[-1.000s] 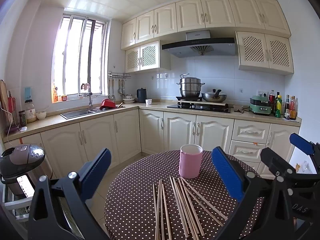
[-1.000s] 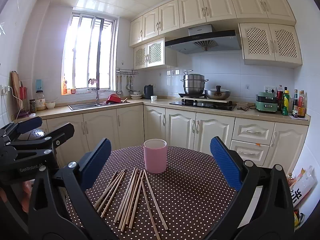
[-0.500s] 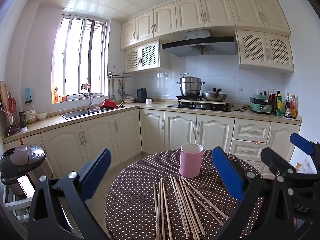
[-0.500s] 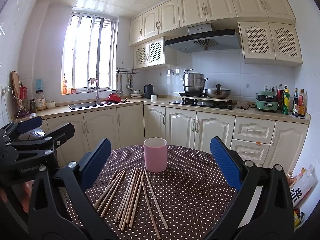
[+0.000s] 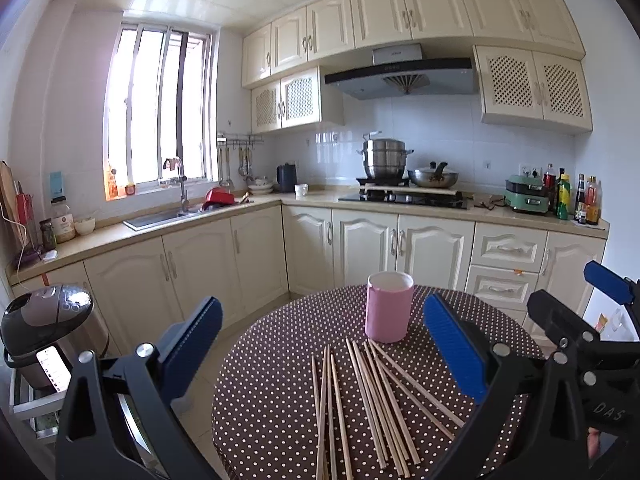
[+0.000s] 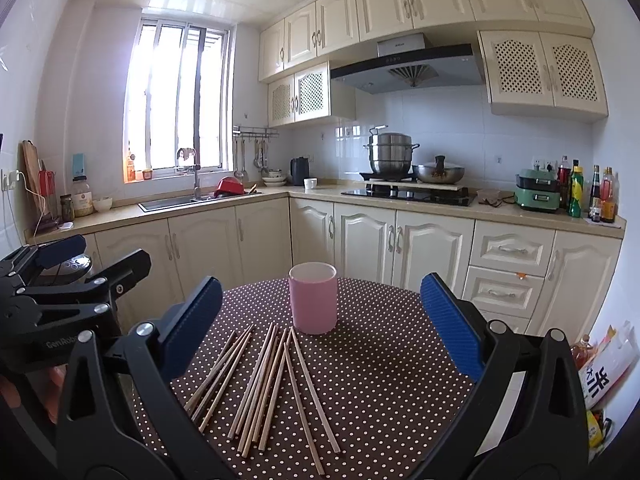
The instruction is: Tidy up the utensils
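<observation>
Several wooden chopsticks [image 5: 372, 396] [image 6: 264, 384] lie fanned out on a round table with a brown polka-dot cloth [image 5: 272, 380] [image 6: 392, 384]. Behind them stands an upright pink cup [image 5: 389, 307] [image 6: 313, 298], empty as far as I can see. My left gripper [image 5: 322, 344] hovers open above the near side of the chopsticks, nothing between its blue pads. Just as wide open, my right gripper [image 6: 320, 334] hangs over the table in front of the cup. Each gripper shows at the edge of the other's view.
Cream kitchen cabinets and a counter run behind the table, with a sink [image 6: 176, 201], a hob with pots [image 6: 408, 192] and bottles [image 6: 576, 192]. A rice cooker [image 5: 44, 320] stands on a rack left of the table. Bags [image 6: 604, 376] lie on the floor at right.
Both views have shifted only slightly; the grippers stay open above the table and the chopsticks and cup have not moved.
</observation>
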Motion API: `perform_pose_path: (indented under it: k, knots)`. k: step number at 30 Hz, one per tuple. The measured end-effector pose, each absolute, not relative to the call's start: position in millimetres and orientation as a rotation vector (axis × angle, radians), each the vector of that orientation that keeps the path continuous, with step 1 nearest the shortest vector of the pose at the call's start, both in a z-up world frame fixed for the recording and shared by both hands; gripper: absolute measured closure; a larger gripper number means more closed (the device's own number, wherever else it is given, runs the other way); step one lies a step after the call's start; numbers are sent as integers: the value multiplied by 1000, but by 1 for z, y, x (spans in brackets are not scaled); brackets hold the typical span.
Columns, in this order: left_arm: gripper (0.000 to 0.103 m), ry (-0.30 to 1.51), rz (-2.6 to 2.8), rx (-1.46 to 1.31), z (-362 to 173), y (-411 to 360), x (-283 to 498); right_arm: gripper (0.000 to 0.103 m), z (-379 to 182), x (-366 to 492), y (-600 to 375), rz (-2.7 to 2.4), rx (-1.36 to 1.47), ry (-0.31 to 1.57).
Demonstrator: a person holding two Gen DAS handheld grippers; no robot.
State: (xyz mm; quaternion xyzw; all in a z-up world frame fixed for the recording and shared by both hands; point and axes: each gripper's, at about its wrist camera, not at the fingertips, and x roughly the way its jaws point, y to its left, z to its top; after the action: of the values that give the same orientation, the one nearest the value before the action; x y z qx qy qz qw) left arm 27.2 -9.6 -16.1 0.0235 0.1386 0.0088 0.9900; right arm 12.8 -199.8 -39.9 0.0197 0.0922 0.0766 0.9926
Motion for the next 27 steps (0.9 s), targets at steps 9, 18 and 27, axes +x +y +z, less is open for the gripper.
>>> perform_pose_path:
  k: [9,18,27]
  knots:
    - [4,438,29,23,-51,14,66,6,-66,42,-200,148,37,279]
    - [4,687,33,14,-120,49,125,6,-115,88,-192,179,13,462]
    - [4,883,55,-14,-187,68,181,6,-151,119,-187,210,13,590]
